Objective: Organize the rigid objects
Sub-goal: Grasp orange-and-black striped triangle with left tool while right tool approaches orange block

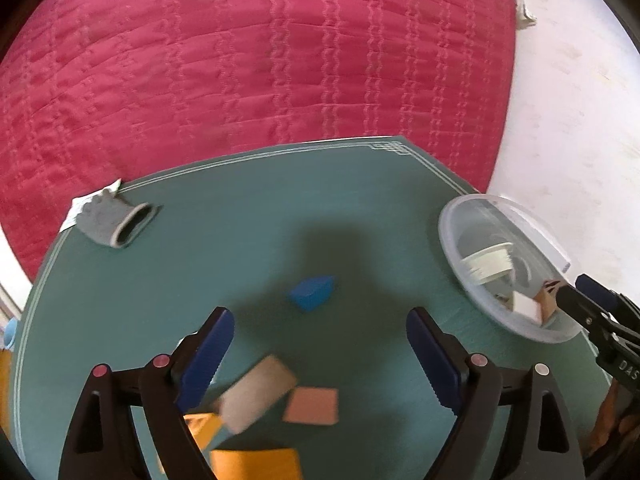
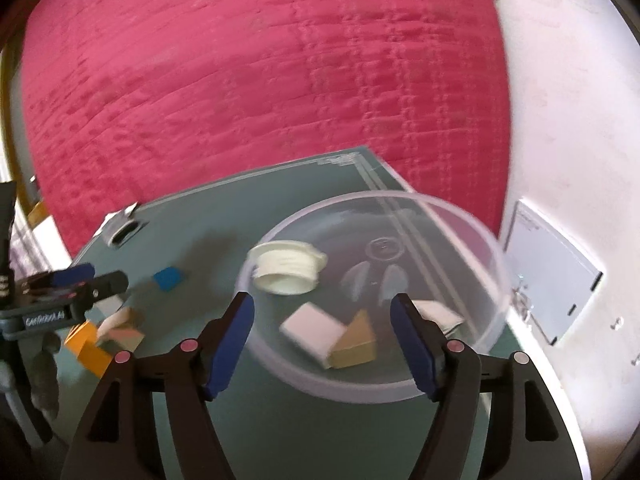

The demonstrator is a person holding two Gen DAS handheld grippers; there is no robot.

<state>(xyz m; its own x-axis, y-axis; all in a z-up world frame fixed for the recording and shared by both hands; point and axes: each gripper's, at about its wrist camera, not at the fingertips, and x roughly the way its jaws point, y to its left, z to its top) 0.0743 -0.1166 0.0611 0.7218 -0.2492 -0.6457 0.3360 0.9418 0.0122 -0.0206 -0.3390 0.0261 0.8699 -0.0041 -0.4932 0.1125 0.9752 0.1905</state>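
The left gripper (image 1: 320, 354) hangs over the green table (image 1: 240, 240) with its two blue pads (image 1: 206, 360) far apart and nothing between them. Under it lie small blocks in a loose bunch: a tan block (image 1: 258, 398), a pink flat block (image 1: 312, 406) just beside it, and orange blocks (image 1: 256, 464) at the near edge. A blue block (image 1: 312, 293) sits alone a bit farther out, well apart from the bunch.

The right gripper (image 2: 322, 346) hangs over the near side of a clear round bowl (image 2: 486, 248). Its jaws are open too, and they hold nothing. Down in the bowl I see a white ribbed ring (image 2: 286, 268), a white flat block (image 2: 310, 328) and a yellow-brown wedge (image 2: 356, 342) touching it. Another pale piece (image 2: 438, 314) lies behind the right pad, too blurred to name.

The bowl stands near the right edge of the table. The table top is dull green with thin white lines (image 1: 256, 156) running along its border. At the far left corner rests a grey glove (image 1: 114, 218), lying on its side with its dark opening toward us, and a scrap of white paper (image 1: 76, 210) sticks out from under it.

Past the table spreads a big red quilted cover (image 1: 240, 60) with stitched wavy rows. To the right the floor (image 1: 568, 140) is pale, almost white. A flat pale sheet (image 2: 552, 272) lies on that floor near the bowl.
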